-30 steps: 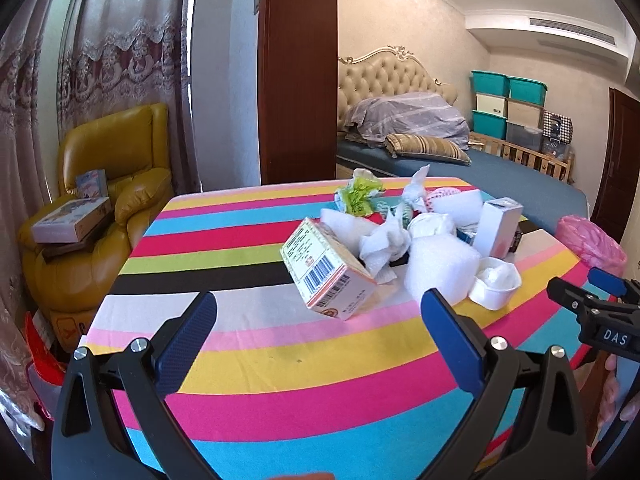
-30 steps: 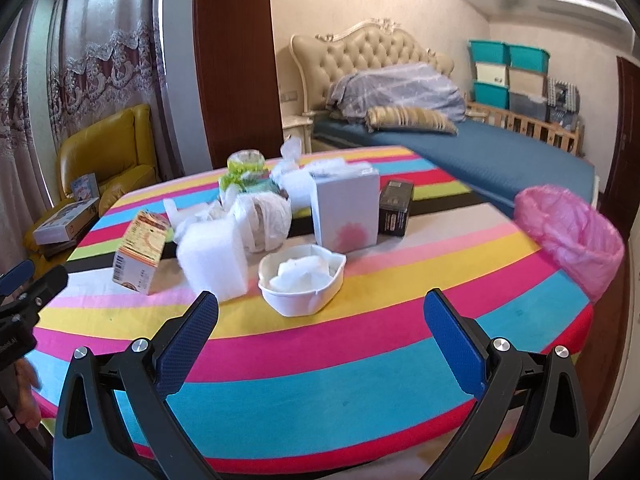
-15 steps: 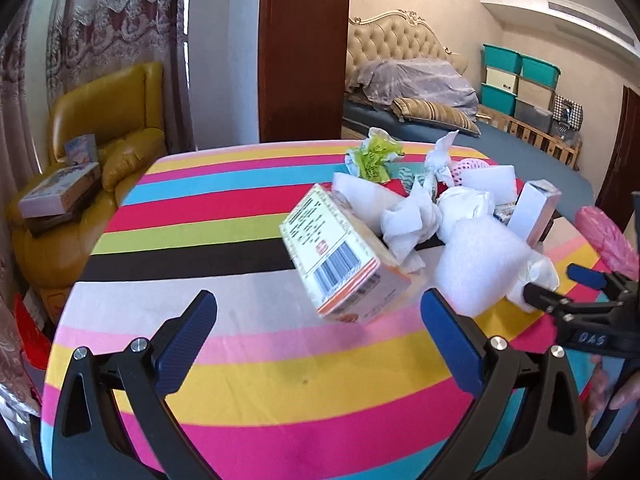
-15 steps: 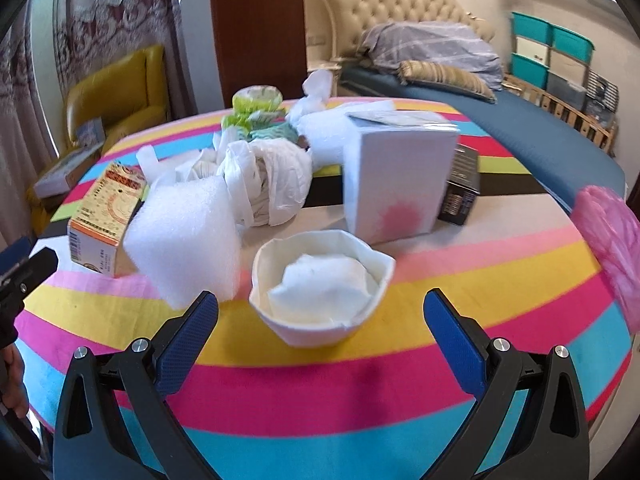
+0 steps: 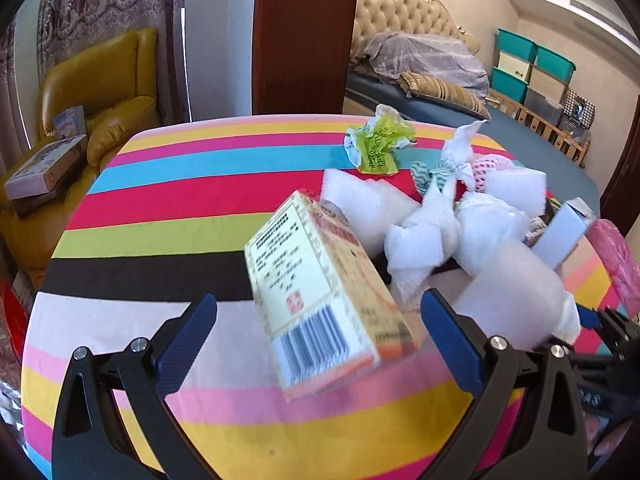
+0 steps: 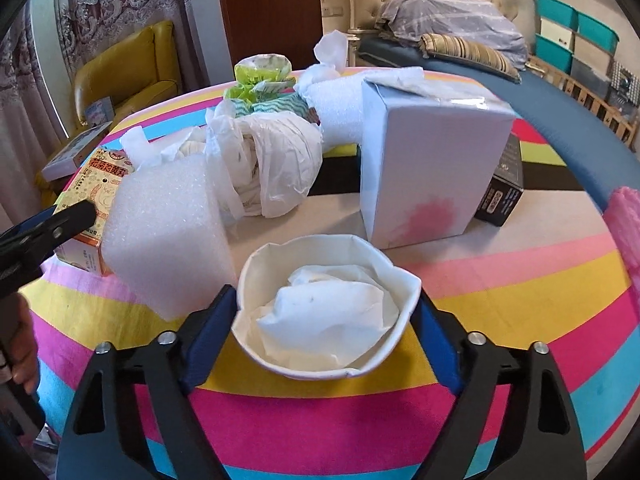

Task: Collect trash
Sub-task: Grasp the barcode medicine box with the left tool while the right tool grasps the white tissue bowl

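Trash lies heaped on the striped round table (image 5: 168, 240). My left gripper (image 5: 318, 336) is open, its blue pads either side of an orange-and-cream carton (image 5: 320, 300) with a barcode; pads stand apart from it. My right gripper (image 6: 326, 326) is open around a crumpled white paper bowl (image 6: 320, 316) holding a tissue; the pads sit right at its rim. A white foam block (image 6: 172, 236) stands left of the bowl, a white box (image 6: 428, 172) behind it. The carton also shows in the right wrist view (image 6: 96, 200).
Crumpled white bags (image 6: 272, 168), a green wrapper (image 5: 378, 144), a black box (image 6: 504, 188) and foam sheets (image 5: 360, 208) crowd the table's middle. A pink bag (image 6: 626, 232) hangs at the right edge. A yellow armchair (image 5: 92, 92) stands left, a bed (image 5: 432, 68) behind.
Both grippers have moved forward. The left has closed in on the carton so it sits between the pads. The right has advanced until the paper bowl sits between its pads.
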